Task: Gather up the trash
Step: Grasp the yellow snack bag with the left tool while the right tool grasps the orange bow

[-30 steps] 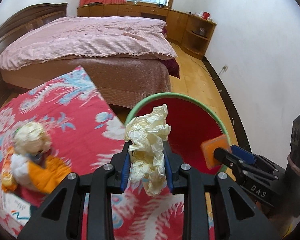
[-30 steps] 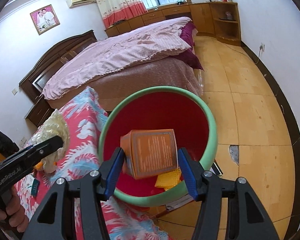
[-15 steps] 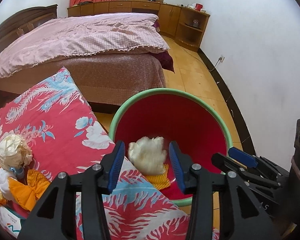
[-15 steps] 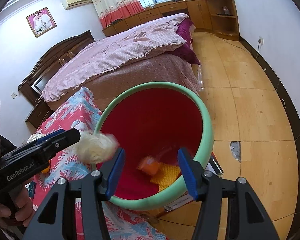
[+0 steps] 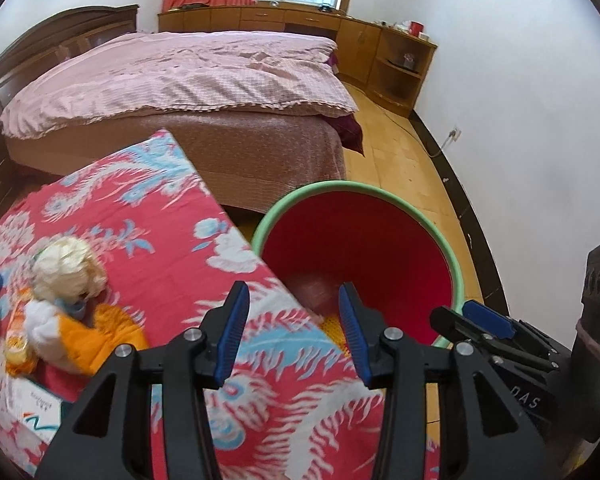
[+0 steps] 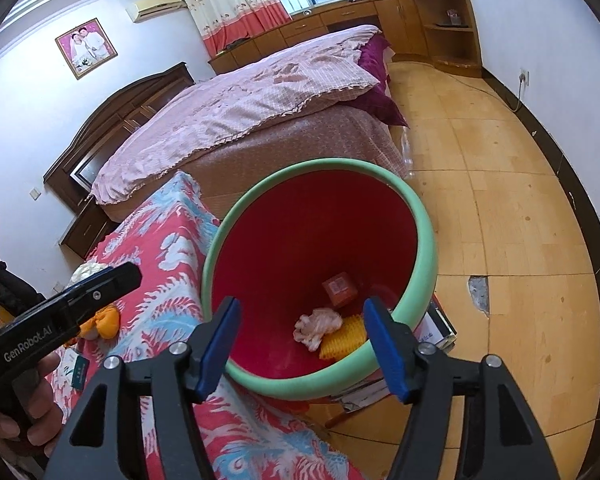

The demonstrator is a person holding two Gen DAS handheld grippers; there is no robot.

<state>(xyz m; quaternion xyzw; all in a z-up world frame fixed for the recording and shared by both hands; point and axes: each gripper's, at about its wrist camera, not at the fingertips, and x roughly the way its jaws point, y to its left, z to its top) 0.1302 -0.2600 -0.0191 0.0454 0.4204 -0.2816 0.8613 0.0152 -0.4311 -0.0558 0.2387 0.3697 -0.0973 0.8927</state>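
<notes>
Red bin (image 6: 414,276) holding crumpled paper (image 6: 318,326), beyond parted right hand-held gripper (image 6: 300,340)

The left gripper (image 5: 292,332), jaws apart and empty, hovers over the floral tablecloth (image 5: 140,224) beside the green-rimmed red bin (image 5: 450,256).

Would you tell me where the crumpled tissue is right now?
In the right wrist view, the crumpled tissue lies on the bin floor, beside the orange box.

Crumpled wad (image 6: 318,326), orange box (image 6: 340,289), perhaps yellow mesh (image 6: 346,336) lie in red bin (image 6: 416,280).
</notes>
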